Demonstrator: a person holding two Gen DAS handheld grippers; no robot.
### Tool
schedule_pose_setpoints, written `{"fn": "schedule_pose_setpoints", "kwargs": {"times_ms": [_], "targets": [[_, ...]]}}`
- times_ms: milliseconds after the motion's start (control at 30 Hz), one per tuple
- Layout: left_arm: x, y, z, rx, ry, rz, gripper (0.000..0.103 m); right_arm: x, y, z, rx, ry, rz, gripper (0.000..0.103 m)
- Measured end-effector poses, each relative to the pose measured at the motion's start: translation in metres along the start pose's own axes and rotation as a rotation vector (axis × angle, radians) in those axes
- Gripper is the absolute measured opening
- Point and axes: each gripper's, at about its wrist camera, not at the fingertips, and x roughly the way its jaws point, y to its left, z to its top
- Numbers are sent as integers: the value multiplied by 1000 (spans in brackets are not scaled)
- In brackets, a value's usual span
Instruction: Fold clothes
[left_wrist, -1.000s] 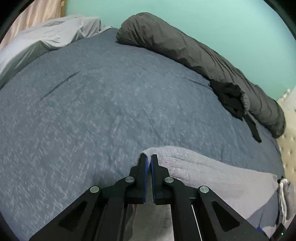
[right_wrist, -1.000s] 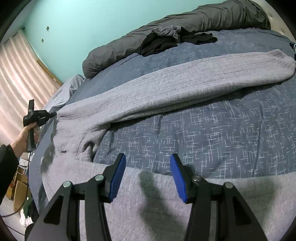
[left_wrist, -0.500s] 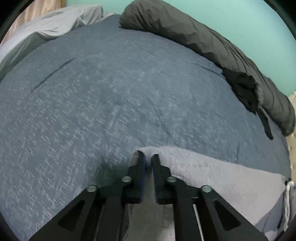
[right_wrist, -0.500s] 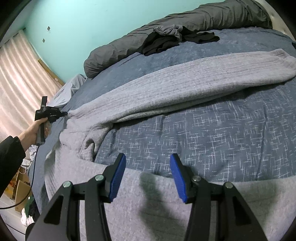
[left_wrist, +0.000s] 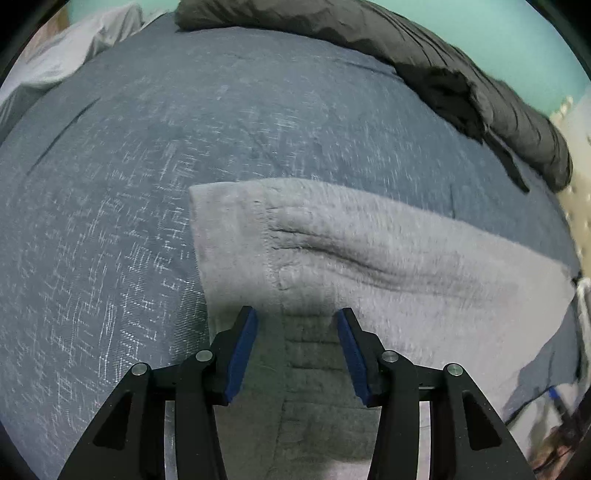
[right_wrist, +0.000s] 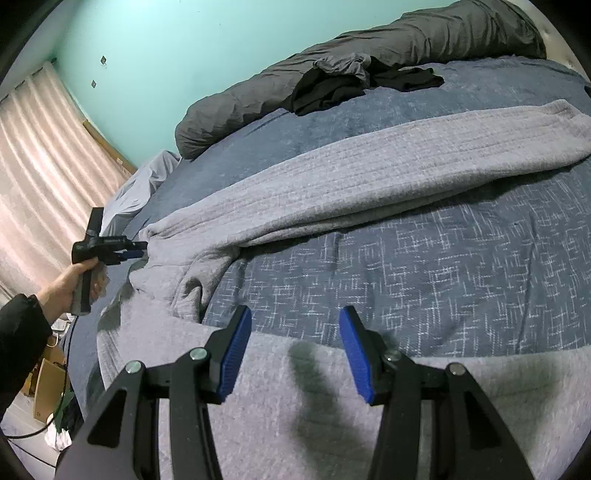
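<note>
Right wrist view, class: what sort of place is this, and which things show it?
Most likely a bedroom: a bed under a blue-grey patterned bedspread, a rolled dark grey duvet along the turquoise wall, and pleated pink curtains.

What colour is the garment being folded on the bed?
Light grey, ribbed knit garment; it shows best in the right wrist view.

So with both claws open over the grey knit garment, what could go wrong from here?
1. The left claw hangs open over the grey ribbed knit garment; a shallow close might pinch only one layer.
2. Fabric is bunched near the crotch, so a fold could trap wrinkles.
3. The black clothing pile lies near the far leg; dragging could snag it.
</note>
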Motion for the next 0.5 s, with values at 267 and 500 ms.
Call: {"fn": "schedule_pose_setpoints", "kwargs": {"times_ms": [267,500], "targets": [[-1,5,-3,22,-17,84,0,1,-1,0,9,7,10,50],[-32,10,8,-12,-100,122,0,1,-3,0,25,4,18,50]]}}
